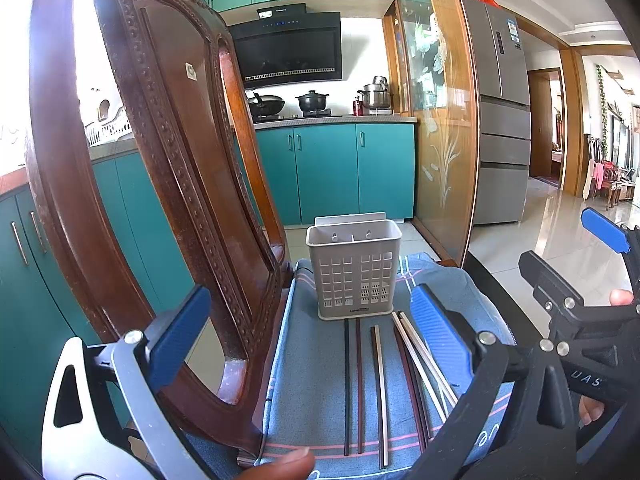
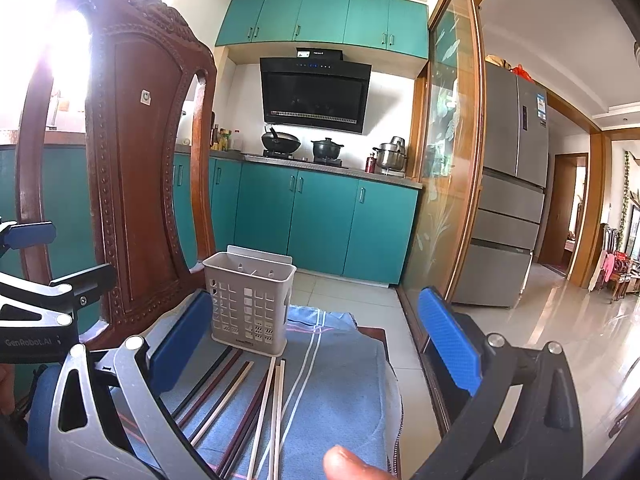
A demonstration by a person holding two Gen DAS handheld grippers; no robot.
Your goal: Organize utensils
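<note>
Lengthwise, chopsticks (image 1: 380, 392) pointing at upright holder (image 1: 354, 272), both grippers (image 1: 312, 344) (image 2: 316, 344) spread, empty.

Left claw (image 1: 308, 340) wide open, blue pads spread, nothing between them. It hangs over a blue cloth (image 1: 320, 412) draped on a seat. Grey slotted utensil holder (image 1: 353, 272) stands upright at the cloth's far end, empty as far as visible. Chopsticks (image 1: 380, 392) lie loose on the cloth just in front of it: dark ones on the left, one pale-and-dark in the middle, pale and dark ones overlapping on the right, near the right pad. Carved wooden chair back (image 1: 160, 184) rises on the left. Right claw (image 1: 576, 264) at right edge, also open. A fingertip (image 1: 280, 466) shows at bottom edge.
</note>
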